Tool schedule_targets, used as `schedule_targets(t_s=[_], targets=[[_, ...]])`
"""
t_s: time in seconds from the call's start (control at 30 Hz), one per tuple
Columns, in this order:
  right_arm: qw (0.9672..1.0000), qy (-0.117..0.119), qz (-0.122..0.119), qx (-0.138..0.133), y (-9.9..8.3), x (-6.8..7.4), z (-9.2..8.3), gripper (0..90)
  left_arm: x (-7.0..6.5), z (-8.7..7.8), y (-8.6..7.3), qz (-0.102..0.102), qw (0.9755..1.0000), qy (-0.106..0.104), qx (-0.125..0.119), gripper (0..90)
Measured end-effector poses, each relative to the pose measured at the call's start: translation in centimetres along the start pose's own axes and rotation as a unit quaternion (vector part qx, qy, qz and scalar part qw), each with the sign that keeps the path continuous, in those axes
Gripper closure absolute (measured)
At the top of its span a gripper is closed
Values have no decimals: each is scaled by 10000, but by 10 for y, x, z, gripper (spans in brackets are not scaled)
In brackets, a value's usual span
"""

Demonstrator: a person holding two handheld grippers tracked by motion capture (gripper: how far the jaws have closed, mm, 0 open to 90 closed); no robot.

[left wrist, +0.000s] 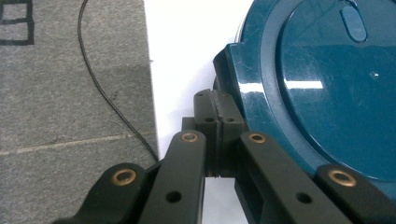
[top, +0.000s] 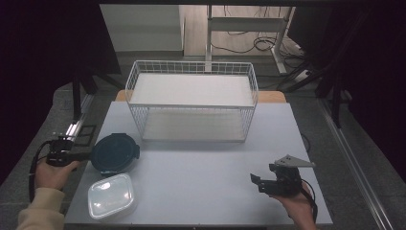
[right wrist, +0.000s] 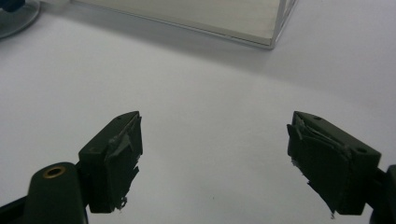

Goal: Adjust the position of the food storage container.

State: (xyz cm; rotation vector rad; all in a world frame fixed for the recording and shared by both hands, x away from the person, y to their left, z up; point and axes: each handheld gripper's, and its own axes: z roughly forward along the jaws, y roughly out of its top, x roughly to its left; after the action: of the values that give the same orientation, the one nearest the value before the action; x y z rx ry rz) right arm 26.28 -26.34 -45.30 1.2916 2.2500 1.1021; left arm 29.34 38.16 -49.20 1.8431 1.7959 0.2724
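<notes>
Wire basket (top: 191, 103) stands at the table's far middle, a clear square container (top: 110, 195) near-left. Just beyond it sits the teal round lid (top: 115, 153); the left gripper (top: 85, 155), jaws closed empty, touches its left edge, seen close in the left gripper view (left wrist: 215, 116). Right gripper (right wrist: 215, 161) hovers open over bare table (top: 206, 167).

High view looks down over table (top: 201, 167); gripper views sit close above it
</notes>
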Motion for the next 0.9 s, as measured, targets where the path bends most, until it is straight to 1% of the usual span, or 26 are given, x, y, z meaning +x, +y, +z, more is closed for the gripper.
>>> schedule_targets(t_s=[0.07, 0.23, 0.27, 0.3, 0.33, 0.37, 0.43, 0.47, 0.5, 0.53, 0.57, 0.6, 0.63, 0.67, 0.7, 0.73, 0.83, 0.9], targets=[[10000, 5, -13, 5, 0, 0, 0, 176, -6, 3, 3, 30, 10000, -13, 14, 900], [10000, -5, 7, 8, -1, -1, 1, 176, -12, 7, 7, 45, 10000, -38, 23, 900], [10000, -2, 9, 10, -1, -1, 1, 177, -15, 8, 8, 83, 9999, -52, 36, 900], [10000, -2, 9, 10, -1, -1, 1, 177, -15, 8, 8, 83, 9999, -52, 36, 900], [10000, -3, 7, 12, -1, -1, 1, 176, -19, 9, 10, 131, 9999, -57, 54, 900], [10000, -3, 7, 12, -1, -1, 1, 176, -19, 9, 10, 131, 9999, -57, 54, 900], [10000, -2, 3, 15, -1, -1, 1, 176, -24, 11, 12, 207, 9997, -85, 77, 900], [10000, -2, 3, 15, -1, -1, 1, 176, -24, 11, 12, 207, 9997, -85, 77, 900], [10000, -3, 0, 16, -1, -1, 1, 176, -26, 12, 13, 248, 9996, -100, 98, 900], [10000, -3, -4, 18, -1, -1, 1, 176, -29, 14, 15, 289, 9994, -157, 117, 900], [10000, -3, -4, 18, -1, -1, 1, 176, -29, 14, 15, 289, 9994, -157, 117, 900], [10000, -6, 4, 18, -1, -1, 1, 176, -33, 16, 17, 319, 9992, -219, 128, 900], [10000, -6, 4, 18, -1, -1, 1, 176, -33, 16, 17, 319, 9992, -219, 128, 900], [10000, -10, 1, 19, -1, -1, 1, 176, -36, 18, 17, 340, 9991, -232, 134, 900], [10000, -12, 5, 18, -1, -1, 1, 176, -41, 19, 19, 406, 9987, -243, 167, 900], [10000, -12, 5, 18, -1, -1, 1, 176, -41, 19, 19, 406, 9987, -243, 167, 900], [10000, -10, 11, 17, -1, -1, 1, 176, -48, 22, 22, 491, 9982, -271, 227, 900], [10000, -10, 9, 19, -1, -1, 1, 176, -52, 24, 23, 517, 9978, -326, 264, 900]])
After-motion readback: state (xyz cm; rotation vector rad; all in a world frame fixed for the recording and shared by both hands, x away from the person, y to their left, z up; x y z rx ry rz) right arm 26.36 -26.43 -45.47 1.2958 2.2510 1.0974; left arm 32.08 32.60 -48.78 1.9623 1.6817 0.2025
